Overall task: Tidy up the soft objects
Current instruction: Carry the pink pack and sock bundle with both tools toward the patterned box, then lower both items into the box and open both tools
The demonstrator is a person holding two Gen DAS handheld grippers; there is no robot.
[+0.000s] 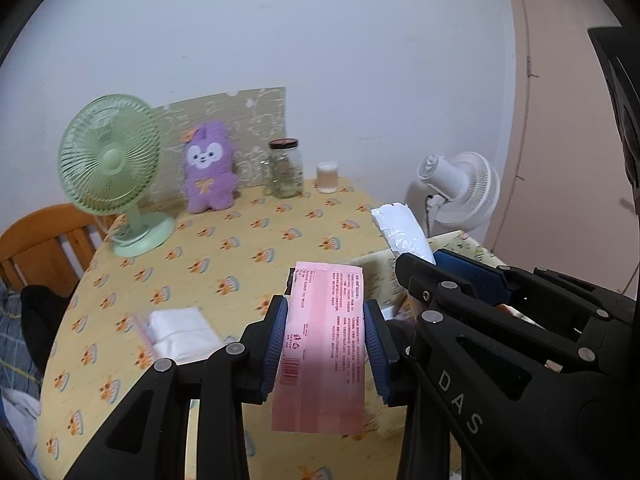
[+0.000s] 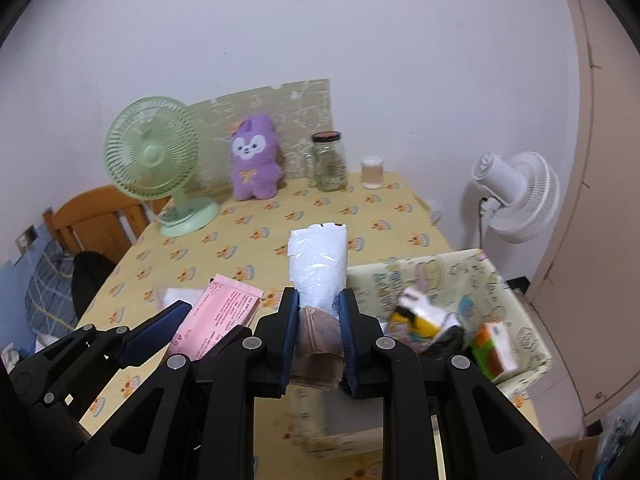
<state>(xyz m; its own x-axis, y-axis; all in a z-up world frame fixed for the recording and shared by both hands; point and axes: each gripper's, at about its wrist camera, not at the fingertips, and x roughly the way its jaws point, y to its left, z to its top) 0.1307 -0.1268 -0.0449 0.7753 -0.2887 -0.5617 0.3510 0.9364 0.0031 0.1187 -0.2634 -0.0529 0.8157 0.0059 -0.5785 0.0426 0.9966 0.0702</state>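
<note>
My left gripper [image 1: 326, 344] is shut on a pink soft packet [image 1: 326, 340] and holds it above the table; the packet also shows in the right wrist view [image 2: 218, 316]. My right gripper [image 2: 319, 332] is shut on a white plastic pouch [image 2: 320, 268] with brownish folded material under it. The pouch also shows in the left wrist view [image 1: 400, 232]. A patterned fabric storage box [image 2: 528, 312] with several colourful packs stands to the right. A white folded pack in a clear bag [image 1: 180, 334] lies on the table to the left.
A yellow patterned tablecloth [image 1: 240, 248] covers the table. At the back stand a green desk fan [image 1: 112, 168], a purple plush toy [image 1: 210, 168], a glass jar [image 1: 285, 168] and a small cup [image 1: 327, 178]. A white fan [image 2: 516, 196] stands right; a wooden chair [image 1: 44, 248] left.
</note>
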